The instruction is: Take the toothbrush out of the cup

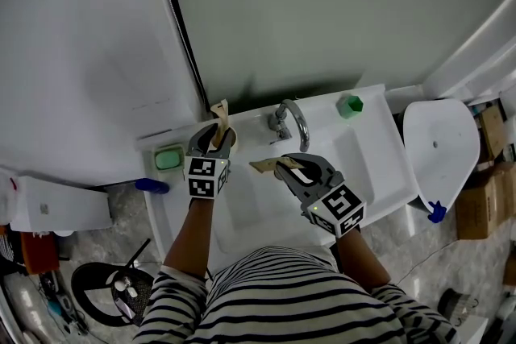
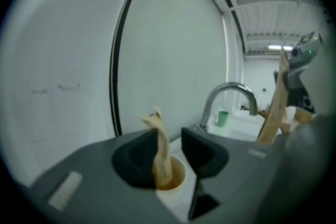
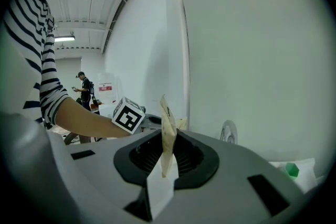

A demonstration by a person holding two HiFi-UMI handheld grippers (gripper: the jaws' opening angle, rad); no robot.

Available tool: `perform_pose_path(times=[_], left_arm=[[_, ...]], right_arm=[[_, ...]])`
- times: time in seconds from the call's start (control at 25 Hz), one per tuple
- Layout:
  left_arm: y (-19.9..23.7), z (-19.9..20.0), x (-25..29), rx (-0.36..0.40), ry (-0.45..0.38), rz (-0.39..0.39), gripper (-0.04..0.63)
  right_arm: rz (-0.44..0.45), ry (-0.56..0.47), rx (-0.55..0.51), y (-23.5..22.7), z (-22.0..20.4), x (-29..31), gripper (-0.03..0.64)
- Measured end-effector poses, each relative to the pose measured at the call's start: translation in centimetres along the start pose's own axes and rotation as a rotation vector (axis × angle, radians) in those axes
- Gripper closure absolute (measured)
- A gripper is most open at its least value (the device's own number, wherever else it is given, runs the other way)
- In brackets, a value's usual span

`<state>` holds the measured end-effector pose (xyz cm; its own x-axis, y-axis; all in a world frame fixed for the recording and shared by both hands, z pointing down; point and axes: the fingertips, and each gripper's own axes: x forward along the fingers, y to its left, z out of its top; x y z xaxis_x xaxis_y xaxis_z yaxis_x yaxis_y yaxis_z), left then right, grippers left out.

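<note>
We hold our left gripper (image 2: 170, 150) with jaws wide around the beige paper-wrapped toothbrush (image 2: 159, 147), ready to close. The toothbrush stands in the small cream cup (image 2: 172, 182), at nine o'clock from the curved metal tap (image 2: 227, 96). Our right gripper (image 3: 167, 157) pinches a similar beige wrapped stick (image 3: 168, 123), probably aside so the way is free.

A: Cup (image 2: 170, 182), left of the tap (image 1: 292, 123): wall and base?
B: Hidden behind the body of the left gripper (image 2: 171, 155); only the rim shows.
A: Tan strip (image 2: 160, 144) in it?
B: Lower end lost inside the cup. Blurred; what it wraps cannot be told.
A: Second tan strip (image 3: 168, 136), nearer us than the tap?
B: Root buried between the pads of the right gripper (image 3: 169, 157). Green thing (image 1: 350, 105) right of the tap: too small to identify.
</note>
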<state>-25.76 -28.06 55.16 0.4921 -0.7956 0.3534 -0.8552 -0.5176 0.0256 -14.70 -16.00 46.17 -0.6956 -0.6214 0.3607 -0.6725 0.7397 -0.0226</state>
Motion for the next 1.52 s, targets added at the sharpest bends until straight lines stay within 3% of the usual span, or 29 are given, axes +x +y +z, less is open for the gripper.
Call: perform_pose_path(times=[0.48, 0.64, 0.84, 1.2, 1.52], left_arm=[[0.7, -1.2, 2.7, 0.007, 0.108, 0.019, 0.456], [1.0, -1.3, 3.0, 0.008, 0.114, 0.031, 0.505], [1.3, -1.4, 3.0, 0.003, 0.107, 0.041, 0.565], [2.1, -0.7, 2.3, -0.003, 0.081, 0.072, 0.575], [1.7, 2.4, 0.0, -0.012, -0.008, 0.058, 0.577]], right_arm=[[0.008, 0.008, 0.004, -0.3, -0.1, 0.8, 0.561], [0.008, 0.014, -0.001, -0.4, -0.1, 1.0, 0.561], [0.005, 0.025, 0.001, -0.6, -0.2, 1.2, 0.561], [0.009, 0.027, -0.006, -0.4, -0.1, 1.1, 0.561], [0.002, 0.011, -0.01, -0.1, 0.2, 0.8, 0.561]])
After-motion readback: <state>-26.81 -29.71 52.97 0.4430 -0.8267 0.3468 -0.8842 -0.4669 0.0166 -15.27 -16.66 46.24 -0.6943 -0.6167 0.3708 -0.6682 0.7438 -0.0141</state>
